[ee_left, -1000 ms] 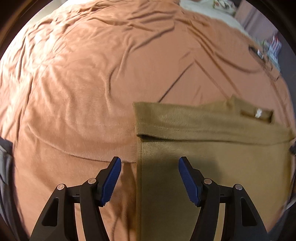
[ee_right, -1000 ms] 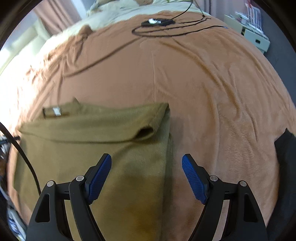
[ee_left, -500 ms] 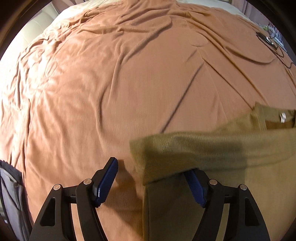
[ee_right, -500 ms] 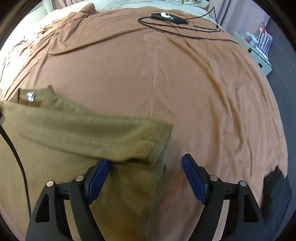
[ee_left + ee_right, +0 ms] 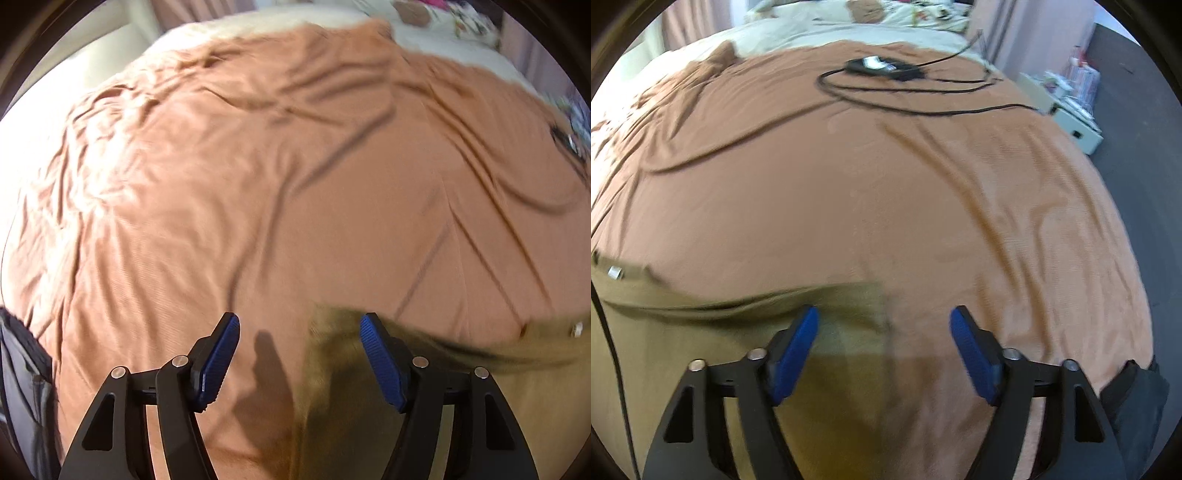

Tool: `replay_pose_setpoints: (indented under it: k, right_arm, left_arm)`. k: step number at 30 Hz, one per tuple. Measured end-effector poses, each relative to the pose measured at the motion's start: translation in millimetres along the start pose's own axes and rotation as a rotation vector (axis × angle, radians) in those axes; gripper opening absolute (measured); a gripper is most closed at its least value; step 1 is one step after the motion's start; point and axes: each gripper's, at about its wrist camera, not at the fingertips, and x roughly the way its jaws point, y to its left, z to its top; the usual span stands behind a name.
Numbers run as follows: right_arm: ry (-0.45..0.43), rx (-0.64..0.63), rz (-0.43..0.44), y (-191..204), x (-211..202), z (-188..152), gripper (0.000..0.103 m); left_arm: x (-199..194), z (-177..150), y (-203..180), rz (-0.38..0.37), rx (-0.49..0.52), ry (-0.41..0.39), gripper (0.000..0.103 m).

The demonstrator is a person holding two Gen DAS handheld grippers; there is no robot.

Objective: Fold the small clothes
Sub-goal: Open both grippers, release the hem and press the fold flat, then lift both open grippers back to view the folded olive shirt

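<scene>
Jaws wide, straddling olive shirt (image 5: 369,406) edges

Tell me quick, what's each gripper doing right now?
Left gripper: open, holding nothing, over the edge of the olive shirt.
Right gripper: open, holding nothing, jaws just closing a little.

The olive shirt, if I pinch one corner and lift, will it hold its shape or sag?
The shirt would likely sag: it lies flat in soft folded layers on the bedspread. Probably light, being thin knit. It may drag rather than slide on that cloth.
</scene>
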Motion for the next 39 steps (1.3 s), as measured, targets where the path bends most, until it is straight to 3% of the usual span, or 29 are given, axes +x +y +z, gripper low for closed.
replay_pose_setpoints:
  k: [5,9,16,18,20,22,25,29,33,39]
  right_arm:
    - [0.007,0.111,0.042,-23.7,2.6,-5.0,0.058]
    - [-0.002,0.119,0.063,-31.3,-2.2,-14.1,0.056]
    - [-0.034,-0.045,0.153,2.4,-27.8,-22.0,0.056]
    - [-0.033,-0.085,0.184,16.9,-32.0,-24.5,0.055]
    - [-0.007,-0.124,0.230,30.8,-31.5,-24.3,0.036]
    - [0.036,-0.155,0.281,45.0,-26.9,-23.8,0.032]
    - [0.079,-0.216,0.320,64.4,-17.6,-19.4,0.025]
    - [0.137,-0.233,0.335,82.7,7.6,-12.0,0.022]
    - [0.165,-0.237,0.308,91.6,28.5,0.3,0.022]
    - [0.118,-0.234,0.255,106.0,35.1,15.6,0.022]
  left_arm:
    - [-13.5,3.4,8.8,-0.031,-0.026,-0.023,0.070]
    - [-28.7,-1.2,4.7,-0.070,0.008,-0.051,0.070]
    - [-45.3,-19.4,-31.1,-0.128,0.154,-0.023,0.068]
    - [-46.4,-24.1,-43.3,-0.152,0.179,-0.004,0.063]
    - [-45.3,-31.2,-56.9,-0.183,0.206,0.033,0.048]
    - [-40.2,-36.8,-71.6,-0.203,0.240,0.072,0.037]
    - [-31.4,-42.0,-91.8,-0.230,0.277,0.116,0.031]
    - [-15.6,-40.9,-111.6,-0.245,0.289,0.144,0.029]
    - [-6.9,-30.8,-126.1,-0.222,0.285,0.124,0.029]
    - [5.0,-15.2,-137.7,-0.190,0.230,0.095,0.029]
